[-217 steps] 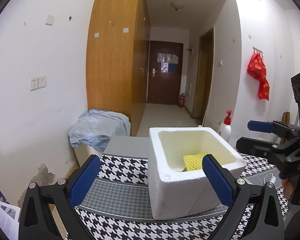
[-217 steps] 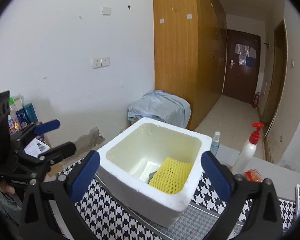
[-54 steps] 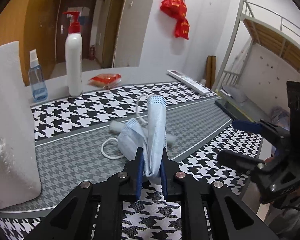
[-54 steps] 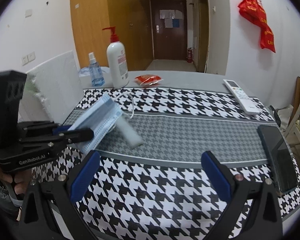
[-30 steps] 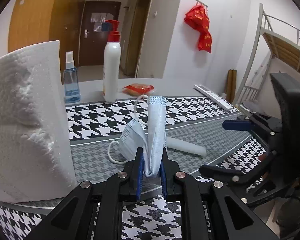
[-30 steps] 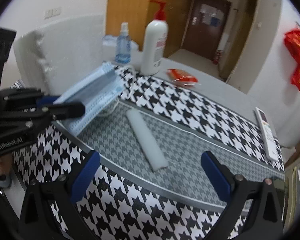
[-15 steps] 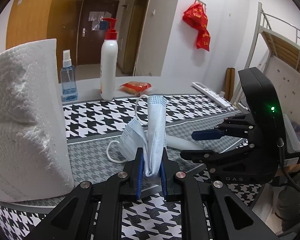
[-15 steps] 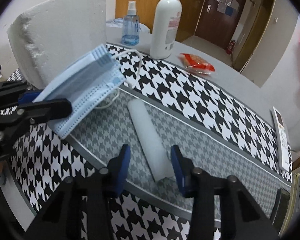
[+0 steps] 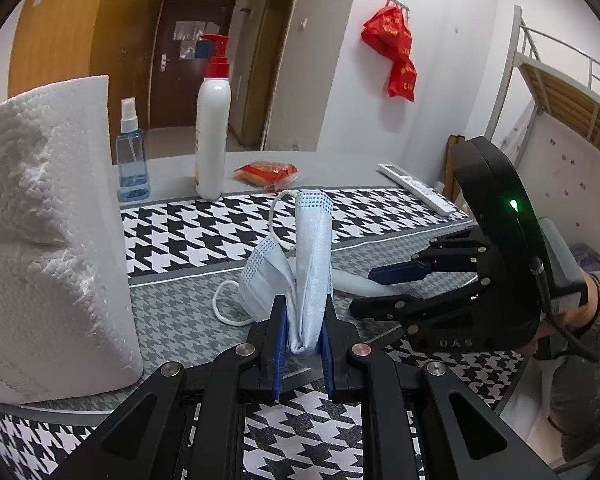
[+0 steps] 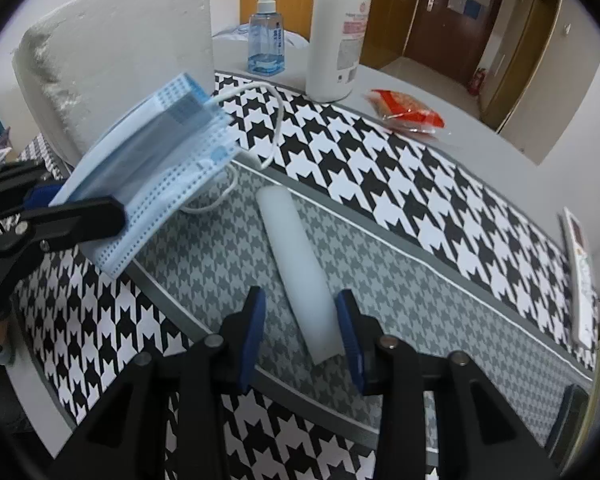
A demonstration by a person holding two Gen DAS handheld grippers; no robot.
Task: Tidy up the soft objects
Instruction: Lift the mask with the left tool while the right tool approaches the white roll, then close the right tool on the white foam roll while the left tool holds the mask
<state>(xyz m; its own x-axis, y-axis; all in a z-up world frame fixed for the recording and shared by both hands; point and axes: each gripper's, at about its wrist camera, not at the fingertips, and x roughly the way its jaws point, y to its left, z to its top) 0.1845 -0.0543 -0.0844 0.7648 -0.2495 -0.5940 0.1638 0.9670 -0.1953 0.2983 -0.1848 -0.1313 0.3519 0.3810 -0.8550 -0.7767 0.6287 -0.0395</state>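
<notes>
Over the houndstooth cloth (image 10: 440,184), the right gripper (image 10: 302,330) has narrowed around the foam tube (image 10: 300,272) — not yet clamped; the left gripper (image 9: 302,344) still pinches the face mask (image 9: 312,264) — both seem bound for the foam box (image 9: 48,236).

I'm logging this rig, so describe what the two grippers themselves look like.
Both are black linkage frames with silver rivets and blue-padded fingers. The right gripper carries a black housing with a green light, "DAS" lettering and a black cable; a grey sleeve shows behind. The left gripper looks alike.
</notes>
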